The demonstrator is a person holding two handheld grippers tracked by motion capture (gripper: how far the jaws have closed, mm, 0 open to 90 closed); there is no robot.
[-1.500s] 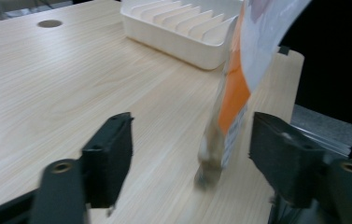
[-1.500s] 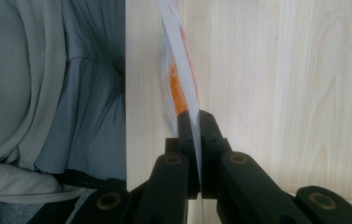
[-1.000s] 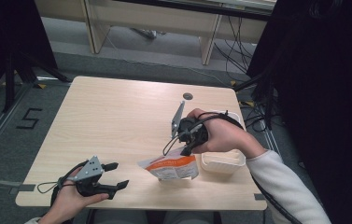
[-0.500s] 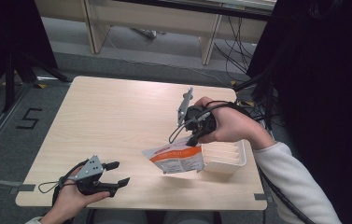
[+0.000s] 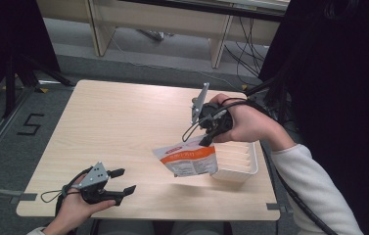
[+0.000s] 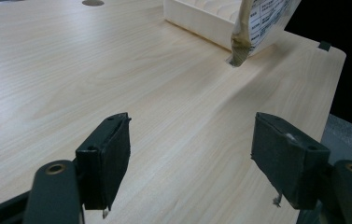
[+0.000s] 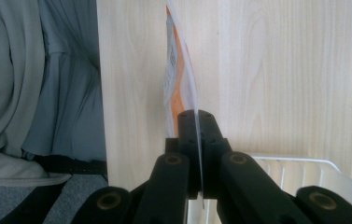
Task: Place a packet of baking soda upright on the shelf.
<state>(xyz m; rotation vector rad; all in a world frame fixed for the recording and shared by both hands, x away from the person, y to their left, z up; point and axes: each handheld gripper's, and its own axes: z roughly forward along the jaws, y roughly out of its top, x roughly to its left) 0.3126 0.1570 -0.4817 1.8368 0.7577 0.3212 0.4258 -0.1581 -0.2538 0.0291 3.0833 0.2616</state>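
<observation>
Pouch (image 5: 186, 159) pinched by right gripper (image 5: 205, 141), lifted beside the tray (image 5: 238, 164) — placement remains; left gripper (image 5: 123, 182) idles, spread, empty.

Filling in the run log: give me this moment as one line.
right hand-held gripper: shut on pouch, lifted beside white tray | left hand-held gripper: open, holding nothing, over table

Even soft light (dark edges)
</observation>
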